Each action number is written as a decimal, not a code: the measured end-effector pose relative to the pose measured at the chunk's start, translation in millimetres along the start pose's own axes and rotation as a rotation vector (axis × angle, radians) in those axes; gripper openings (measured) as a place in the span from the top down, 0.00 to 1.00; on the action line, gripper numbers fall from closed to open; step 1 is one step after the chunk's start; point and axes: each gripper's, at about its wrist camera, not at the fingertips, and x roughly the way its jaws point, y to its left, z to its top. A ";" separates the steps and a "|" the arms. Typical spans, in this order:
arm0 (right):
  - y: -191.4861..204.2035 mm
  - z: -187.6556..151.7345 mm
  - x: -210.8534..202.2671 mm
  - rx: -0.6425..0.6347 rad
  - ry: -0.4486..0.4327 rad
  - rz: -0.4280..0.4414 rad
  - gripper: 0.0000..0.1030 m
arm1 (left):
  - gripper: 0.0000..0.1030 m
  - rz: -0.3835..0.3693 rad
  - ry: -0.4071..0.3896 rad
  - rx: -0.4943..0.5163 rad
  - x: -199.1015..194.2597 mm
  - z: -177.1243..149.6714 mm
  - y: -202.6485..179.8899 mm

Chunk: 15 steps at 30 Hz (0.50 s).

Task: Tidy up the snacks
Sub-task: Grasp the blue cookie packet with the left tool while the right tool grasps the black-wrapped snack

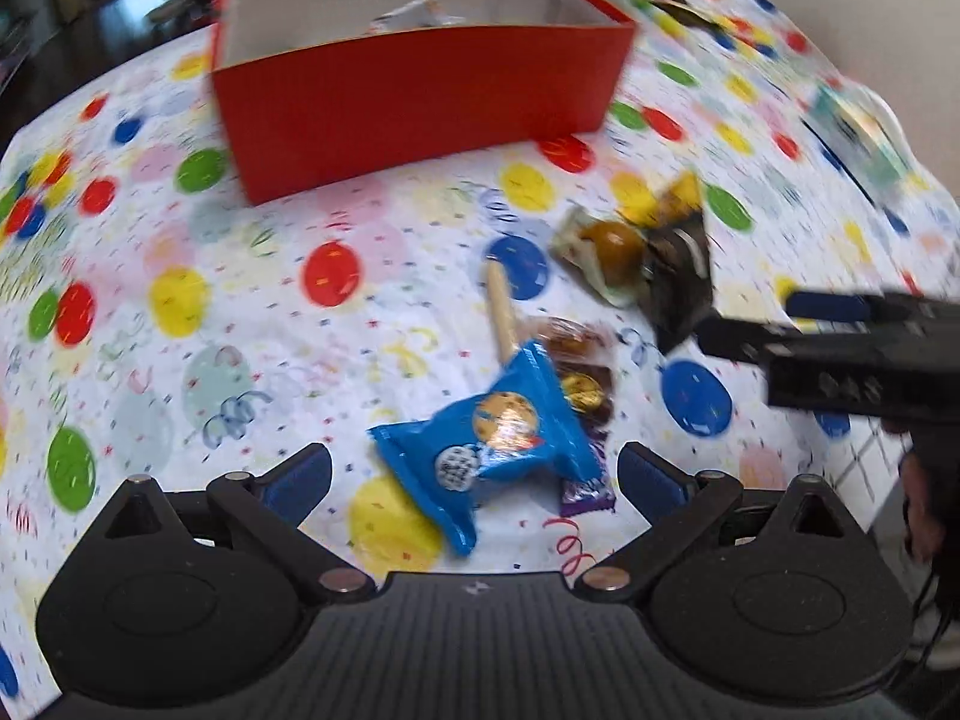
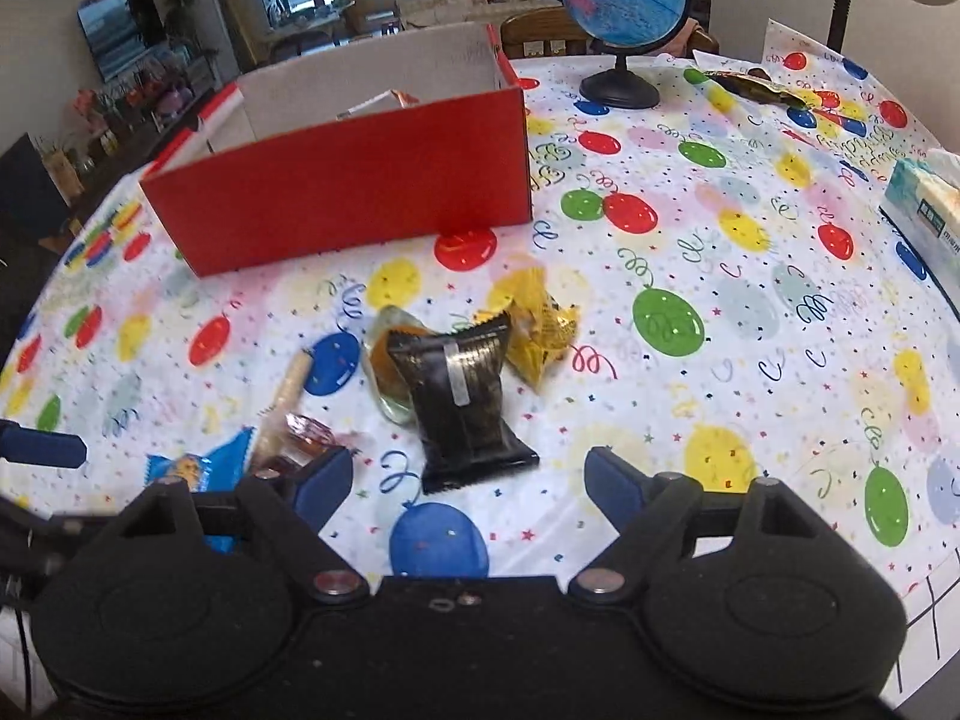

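Left gripper point(image 1: 474, 471) jaws wide above glossy blue cookie packet point(image 1: 489, 441). Right gripper point(image 2: 468, 477) spread, empty, over crinkled black foil pouch point(image 2: 462, 402). Red cardboard box point(image 2: 354, 192) behind, on the balloon-print tablecloth point(image 2: 720, 312).

Snacks loose on the balloon-print cloth, red box behind them

The red box point(image 2: 342, 192) stands open-topped with pale inner walls, a wrapper edge showing inside. In front of it, a black packet point(image 2: 465, 402) lies flat, overlapping a clear-wrapped brown round snack point(image 1: 606, 246), with a yellow crinkled packet point(image 2: 540, 324) touching its far right side. Nearer left, a blue cookie packet point(image 1: 498, 438) lies tilted over a brown clear-wrapped sweet point(image 1: 579, 360) and a purple wrapper point(image 1: 585, 489); a beige stick point(image 1: 499, 306) pokes out behind it.
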 end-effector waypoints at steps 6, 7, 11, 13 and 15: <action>8.4 3.7 14.0 -0.037 0.001 -0.012 0.23 | 0.01 0.001 0.050 0.089 19.2 2.2 -7.7; 9.2 4.5 16.9 -0.040 0.001 -0.017 0.23 | 0.01 -0.002 0.059 0.097 21.9 2.3 -7.3; 10.0 6.1 28.5 -0.053 0.003 -0.034 0.25 | 0.01 -0.034 0.114 0.131 34.4 4.8 -0.6; 9.8 5.9 34.4 -0.065 -0.001 -0.052 0.25 | 0.02 -0.041 0.134 0.129 39.9 7.9 5.4; 8.1 6.5 41.5 -0.070 0.007 -0.066 0.26 | 0.02 -0.046 0.143 0.125 43.7 11.4 10.9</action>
